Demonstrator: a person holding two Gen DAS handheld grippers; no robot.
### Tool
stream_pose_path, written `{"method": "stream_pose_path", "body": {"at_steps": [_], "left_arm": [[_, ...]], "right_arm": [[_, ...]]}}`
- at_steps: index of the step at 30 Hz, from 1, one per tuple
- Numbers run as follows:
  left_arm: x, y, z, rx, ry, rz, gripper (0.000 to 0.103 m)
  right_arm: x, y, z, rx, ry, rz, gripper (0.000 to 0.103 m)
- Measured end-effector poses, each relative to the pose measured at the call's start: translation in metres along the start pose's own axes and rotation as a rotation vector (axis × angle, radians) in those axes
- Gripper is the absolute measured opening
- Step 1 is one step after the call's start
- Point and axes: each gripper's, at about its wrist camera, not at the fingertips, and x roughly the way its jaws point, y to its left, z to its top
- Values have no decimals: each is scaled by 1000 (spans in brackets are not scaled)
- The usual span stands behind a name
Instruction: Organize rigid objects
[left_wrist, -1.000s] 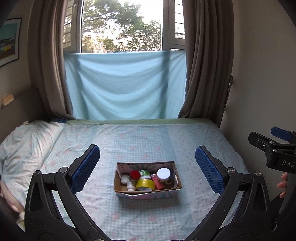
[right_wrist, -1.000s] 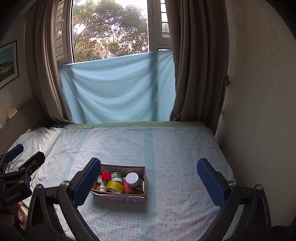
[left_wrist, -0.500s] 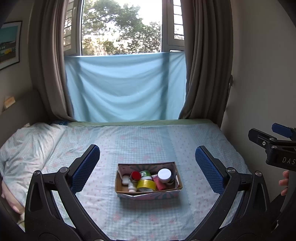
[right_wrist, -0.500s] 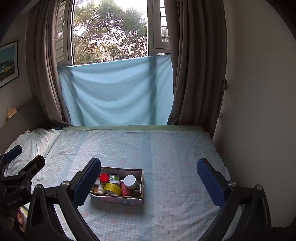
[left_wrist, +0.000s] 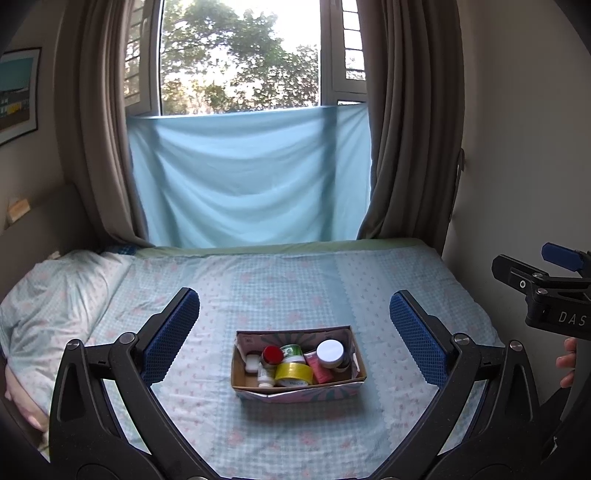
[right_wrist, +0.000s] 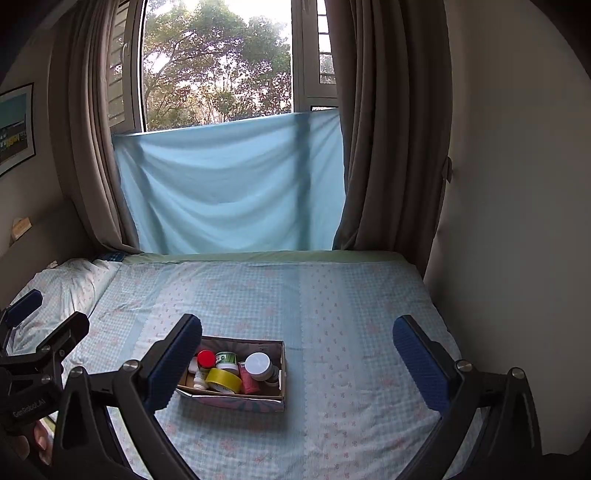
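Bed (left_wrist: 295, 288) under curtained window (left_wrist: 240, 55) bears cardboard box (left_wrist: 299, 391).

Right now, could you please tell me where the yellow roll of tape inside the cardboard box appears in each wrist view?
Left wrist view: the yellow roll of tape lies low in the centre, at the front of the open cardboard box, between both tool fingers.
Right wrist view: the tape sits lower left of centre, just right of the tool's left finger.
Shared landmark: the red-capped bottle stands just behind the tape, to its left.
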Motion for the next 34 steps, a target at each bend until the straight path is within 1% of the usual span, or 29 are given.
{"method": "stream_pose_path", "body": {"at_steps": [12, 19, 26, 34], "left_arm": [[2, 0, -1, -7, 2, -16, 103], [-4, -1, 1, 15, -36, 10, 103], [-7, 9, 4, -18, -68, 0, 103], [6, 21, 7, -12, -67, -5, 103]], "right_arm": [[0, 1, 1, 6, -5, -9, 103], [-2, 3, 1, 7, -10, -15, 103], [-3, 5, 1, 6, -13, -14, 103], [9, 14, 0, 13, 9, -14, 103]]}}
